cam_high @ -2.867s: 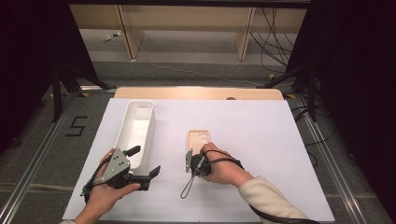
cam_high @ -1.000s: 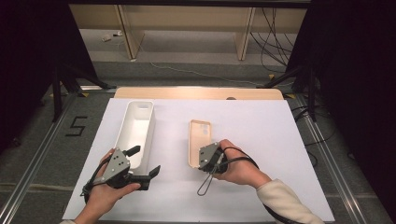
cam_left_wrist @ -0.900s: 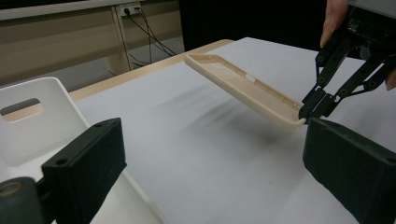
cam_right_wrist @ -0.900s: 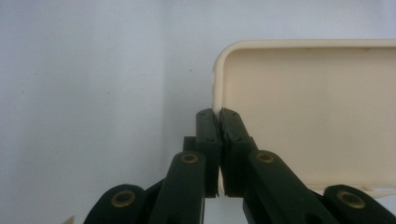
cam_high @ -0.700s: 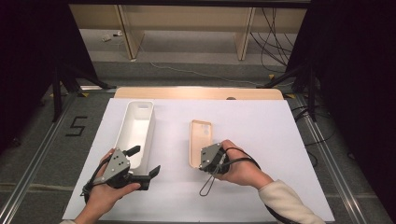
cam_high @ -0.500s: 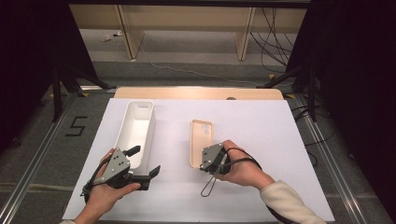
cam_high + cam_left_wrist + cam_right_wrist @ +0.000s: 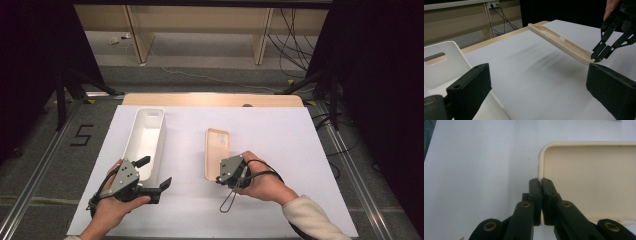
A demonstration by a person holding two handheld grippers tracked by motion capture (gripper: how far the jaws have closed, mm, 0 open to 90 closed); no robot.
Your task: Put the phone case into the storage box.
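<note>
A beige phone case (image 7: 216, 150) lies lengthwise at the middle of the white sheet, hollow side up. My right gripper (image 7: 217, 177) is shut on the rim at its near end; in the right gripper view the gripper (image 7: 540, 181) pinches the case (image 7: 589, 177) by its corner edge. From the left gripper view the case (image 7: 559, 41) hangs tilted above the sheet with a shadow beneath it, the right gripper (image 7: 599, 56) at its low end. My left gripper (image 7: 154, 172) is open beside the near end of a white bin (image 7: 161, 131), nothing between its jaws (image 7: 539, 87).
The long white bin (image 7: 439, 50) stands empty at the left, its handle slot facing me. The white sheet (image 7: 280, 135) covers a wooden table. A cable loop (image 7: 227, 202) trails from the right gripper. Dark stands and floor cables surround the table.
The right hand has drawn back toward the right and nearer me with the case gripped; more of the case's length shows now. Over the last second it shifted only slightly. The left gripper stayed put.
</note>
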